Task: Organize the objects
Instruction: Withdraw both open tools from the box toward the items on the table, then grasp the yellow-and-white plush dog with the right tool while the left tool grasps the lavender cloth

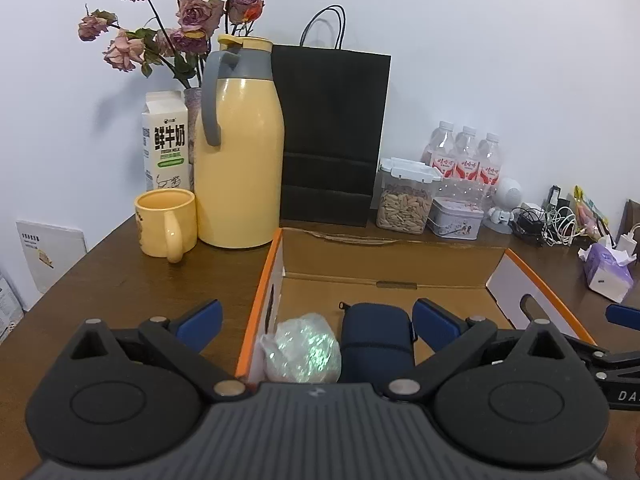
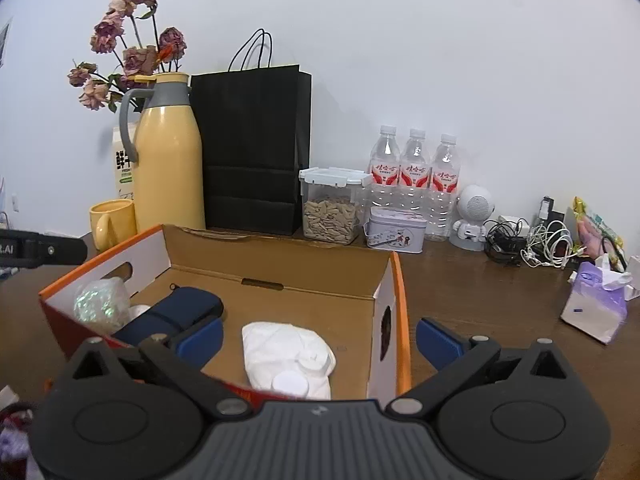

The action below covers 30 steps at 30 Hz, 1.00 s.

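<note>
Left gripper [image 1: 318, 320] spread wide, blue pads [image 1: 434, 322] clear of everything, nothing pinched; poised over the near left corner of the open orange-edged cardboard box [image 1: 384, 268]. Right gripper [image 2: 319, 334] likewise spread to its full width, empty, straddling the right end wall of the same box, one pad inside and one outside. No earlier view supplied for comparison. Inside the box, at its left end: iridescent crinkled plastic bundle [image 1: 306, 346] lying against the left wall, with dark navy zippered fabric pouch [image 1: 376, 340] touching it on the right. Toward the right half of the box floor: white crumpled bag with a round white cap [image 2: 286, 354], apart from the pouch. Box resting on brown wooden table [image 1: 120, 280]. Behind the box, near its left corner: pale yellow ceramic mug [image 1: 166, 222], tall yellow thermos jug with grey handle [image 1: 240, 144], white milk carton [image 1: 165, 140] and dried pink roses in a vase [image 1: 176, 24]. Directly behind the box: upright black paper bag with cord handles [image 1: 332, 132]. Behind the right corner: clear lidded tub of seeds [image 2: 331, 210], small printed tin [image 2: 396, 234], three clear water bottles with red labels [image 2: 416, 168], white round robot figure [image 2: 474, 216], tangle of cables and chargers [image 2: 536, 246]. Right of the box, well apart: purple and white tissue pack [image 2: 596, 306].
</note>
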Each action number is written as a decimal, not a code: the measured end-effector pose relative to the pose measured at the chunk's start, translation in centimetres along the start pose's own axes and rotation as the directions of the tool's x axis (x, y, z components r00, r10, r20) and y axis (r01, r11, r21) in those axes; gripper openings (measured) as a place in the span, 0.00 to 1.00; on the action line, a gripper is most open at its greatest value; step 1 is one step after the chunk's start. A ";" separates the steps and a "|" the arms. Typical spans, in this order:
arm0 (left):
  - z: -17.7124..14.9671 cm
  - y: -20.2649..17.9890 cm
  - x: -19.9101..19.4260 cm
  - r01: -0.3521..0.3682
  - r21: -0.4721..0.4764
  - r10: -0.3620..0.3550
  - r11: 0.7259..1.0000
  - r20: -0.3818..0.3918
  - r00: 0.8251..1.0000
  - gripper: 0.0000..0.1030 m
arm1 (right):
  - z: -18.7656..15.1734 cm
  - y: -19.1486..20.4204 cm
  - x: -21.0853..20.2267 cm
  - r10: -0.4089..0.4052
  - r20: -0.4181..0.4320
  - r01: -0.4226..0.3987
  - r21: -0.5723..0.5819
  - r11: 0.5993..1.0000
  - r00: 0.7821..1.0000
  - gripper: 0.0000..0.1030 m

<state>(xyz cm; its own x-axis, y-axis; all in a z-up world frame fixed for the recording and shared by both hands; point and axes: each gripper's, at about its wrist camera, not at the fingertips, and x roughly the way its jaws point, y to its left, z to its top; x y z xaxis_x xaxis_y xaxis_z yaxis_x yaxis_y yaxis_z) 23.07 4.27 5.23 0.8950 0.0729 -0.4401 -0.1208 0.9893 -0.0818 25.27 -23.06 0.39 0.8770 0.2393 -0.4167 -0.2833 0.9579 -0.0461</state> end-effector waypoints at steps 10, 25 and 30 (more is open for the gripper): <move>-1.1 1.5 -3.9 -0.033 0.002 0.033 0.999 -0.007 0.999 1.00 | -2.1 -0.2 -4.3 -0.004 -0.042 0.003 -0.023 1.000 0.999 1.00; -4.9 4.0 -7.7 -0.069 -0.021 0.067 0.997 -0.071 0.995 1.00 | -6.3 0.5 -6.8 0.029 -0.150 -0.030 -0.002 1.000 0.988 1.00; -6.0 4.7 -8.3 -0.079 -0.023 0.076 0.997 -0.097 0.992 1.00 | -6.7 0.8 -6.2 0.052 -0.163 -0.050 0.017 0.999 0.985 0.97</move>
<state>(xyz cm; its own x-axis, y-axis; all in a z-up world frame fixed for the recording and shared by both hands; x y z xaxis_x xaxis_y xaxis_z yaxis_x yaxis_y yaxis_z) 12.53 7.60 3.15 0.8371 0.1356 -0.5301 -0.2007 0.9774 -0.0670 17.00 -24.80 -3.11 0.7861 0.2594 -0.5610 -0.3197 0.9475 -0.0098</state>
